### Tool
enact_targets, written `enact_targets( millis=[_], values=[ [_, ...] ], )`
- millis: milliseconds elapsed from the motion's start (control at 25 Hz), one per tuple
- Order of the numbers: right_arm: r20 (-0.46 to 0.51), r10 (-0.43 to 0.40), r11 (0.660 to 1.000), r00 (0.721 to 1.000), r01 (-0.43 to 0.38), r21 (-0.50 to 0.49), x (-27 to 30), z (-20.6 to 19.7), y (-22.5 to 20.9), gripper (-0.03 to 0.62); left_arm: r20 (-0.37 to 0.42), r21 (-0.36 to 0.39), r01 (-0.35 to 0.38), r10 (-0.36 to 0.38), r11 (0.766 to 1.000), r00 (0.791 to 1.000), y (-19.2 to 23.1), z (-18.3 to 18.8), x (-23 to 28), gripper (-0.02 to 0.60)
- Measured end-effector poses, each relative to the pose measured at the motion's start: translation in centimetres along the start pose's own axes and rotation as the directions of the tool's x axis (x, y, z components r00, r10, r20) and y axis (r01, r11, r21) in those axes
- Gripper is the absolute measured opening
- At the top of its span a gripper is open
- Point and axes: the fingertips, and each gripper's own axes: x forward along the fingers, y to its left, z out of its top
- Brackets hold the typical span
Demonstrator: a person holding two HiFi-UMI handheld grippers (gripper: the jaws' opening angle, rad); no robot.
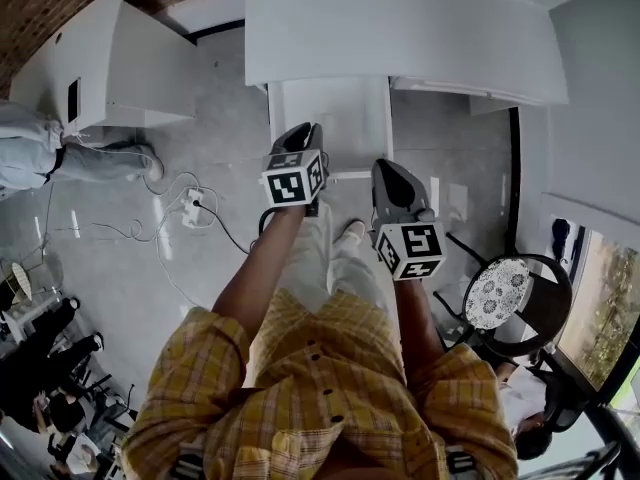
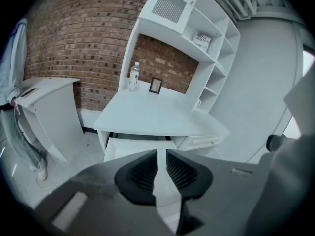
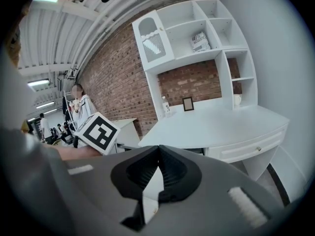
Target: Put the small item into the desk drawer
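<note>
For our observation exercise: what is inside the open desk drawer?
Only bare white floor of the drawer shows; its back lies covered under the desk top, so anything there is unseen.

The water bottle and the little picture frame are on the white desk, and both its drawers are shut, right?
Not quite. The water bottle and picture frame do stand on the white desk, but only the small drawer is shut; the wide drawer beside it is pulled out. The left gripper view shows this.
</note>
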Motion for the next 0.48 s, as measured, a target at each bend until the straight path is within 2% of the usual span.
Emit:
enact_targets(
  millis=[240,480],
  values=[
    [0.079,0.010,1.000,0.997,-0.009,-0.020,-2.5,2.9,0.5,-0.003,0.112,0.044,-0.018,0.013,0.999,0.994,-2.0,2.4,-5.1,0.003],
    [0.131,0.026,0.999,0.991,-0.021,-0.036,-5.0,5.0,2.3,-0.003,0.198,0.065,-0.010,-0.003,0.998,0.980,-4.0,4.1,-10.3,0.002]
  ],
)
